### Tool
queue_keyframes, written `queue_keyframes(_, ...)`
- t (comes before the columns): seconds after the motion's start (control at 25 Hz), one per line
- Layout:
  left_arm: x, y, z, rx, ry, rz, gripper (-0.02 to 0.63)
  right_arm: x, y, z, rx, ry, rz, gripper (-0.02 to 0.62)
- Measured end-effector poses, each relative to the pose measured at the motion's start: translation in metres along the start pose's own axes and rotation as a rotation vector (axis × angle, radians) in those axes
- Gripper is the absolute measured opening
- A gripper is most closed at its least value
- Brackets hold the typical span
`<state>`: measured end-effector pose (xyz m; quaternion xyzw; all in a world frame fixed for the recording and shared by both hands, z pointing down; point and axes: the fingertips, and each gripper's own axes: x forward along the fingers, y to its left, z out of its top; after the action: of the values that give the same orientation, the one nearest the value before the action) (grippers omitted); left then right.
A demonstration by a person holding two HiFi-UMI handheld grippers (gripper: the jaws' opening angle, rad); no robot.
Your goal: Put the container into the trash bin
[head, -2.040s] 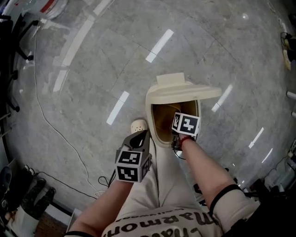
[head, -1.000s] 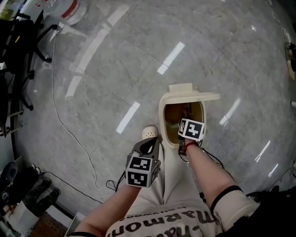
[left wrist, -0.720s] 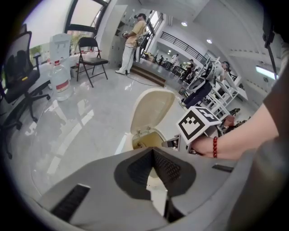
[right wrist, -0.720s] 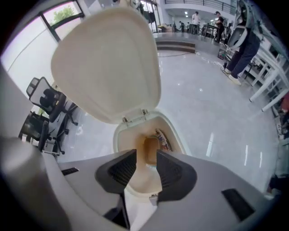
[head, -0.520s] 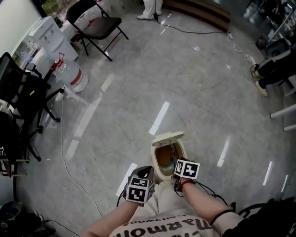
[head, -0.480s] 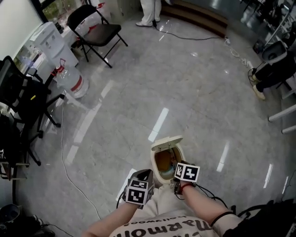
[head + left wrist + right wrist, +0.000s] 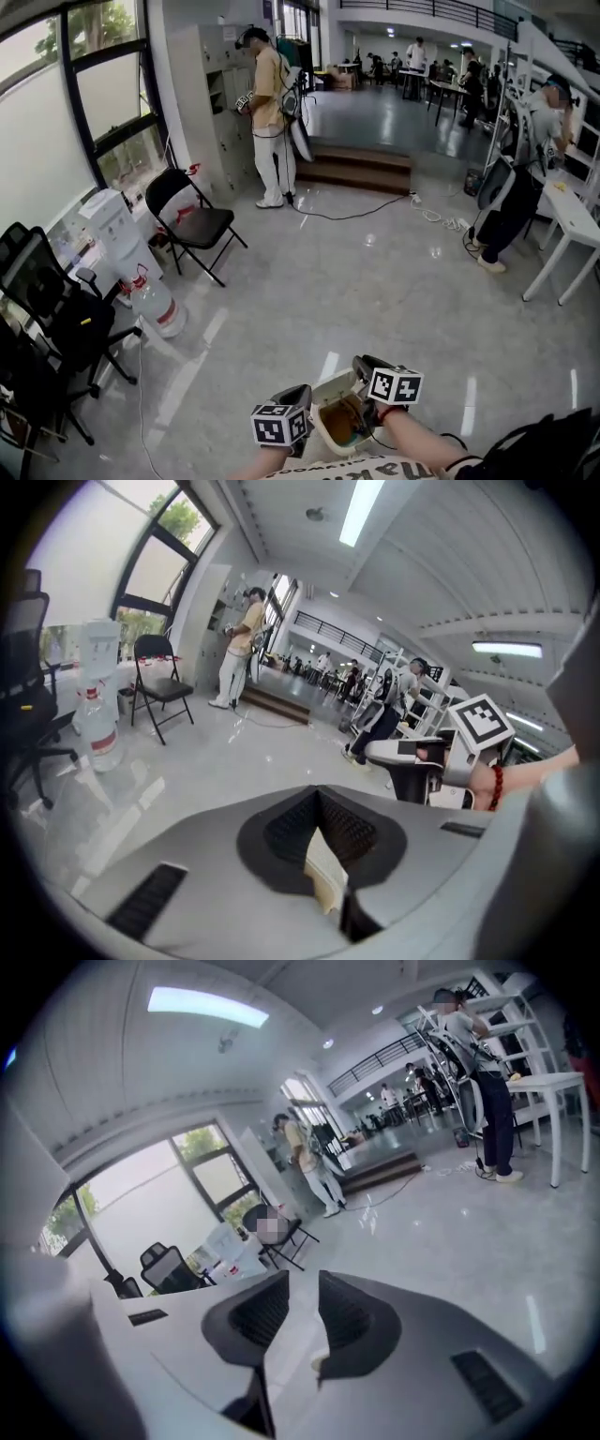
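Right gripper [image 7: 302, 1283] jaws apart, closing, nothing between, over trash bin [image 7: 325, 433]. Left gripper [image 7: 318, 799] closed, empty, beside bin. Container unseen, likely inside bin. Drop seems done; next: pull clear of bin.

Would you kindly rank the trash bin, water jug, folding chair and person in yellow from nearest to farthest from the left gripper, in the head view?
1. Trash bin, right beside it.
2. Water jug, floor left.
3. Folding chair, beyond the jug.
4. Person in yellow, far back.
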<state>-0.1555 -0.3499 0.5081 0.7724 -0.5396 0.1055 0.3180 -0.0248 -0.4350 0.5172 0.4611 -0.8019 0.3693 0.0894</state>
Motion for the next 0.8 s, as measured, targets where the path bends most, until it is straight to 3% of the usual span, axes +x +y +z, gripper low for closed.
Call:
queue_keyframes(0.08, -0.012, 0.002, 0.04, 0.005, -0.078, 0.017, 0.018, -0.015, 0.015, 0.04, -0.038, -0.073, 0.006, 0.02)
queue_keyframes(0.28, -0.057, 0.004, 0.114, 0.001, -0.258, 0.02, 0.018, -0.056, 0.062, 0.11, -0.15, -0.242, 0.061, 0.014)
queue_keyframes(0.48, -0.098, -0.044, 0.173, 0.089, -0.407, -0.051, 0.018, -0.1, 0.099, 0.153, -0.218, -0.35, 0.113, 0.005)
queue_keyframes(0.68, -0.137, -0.097, 0.188, 0.209, -0.529, -0.074, 0.018, -0.142, 0.098, 0.172, -0.227, -0.428, 0.156, 0.004)
queue_keyframes(0.8, -0.15, -0.107, 0.185, 0.183, -0.568, -0.055, 0.018, -0.159, 0.094, 0.18, -0.18, -0.46, 0.206, 0.003)
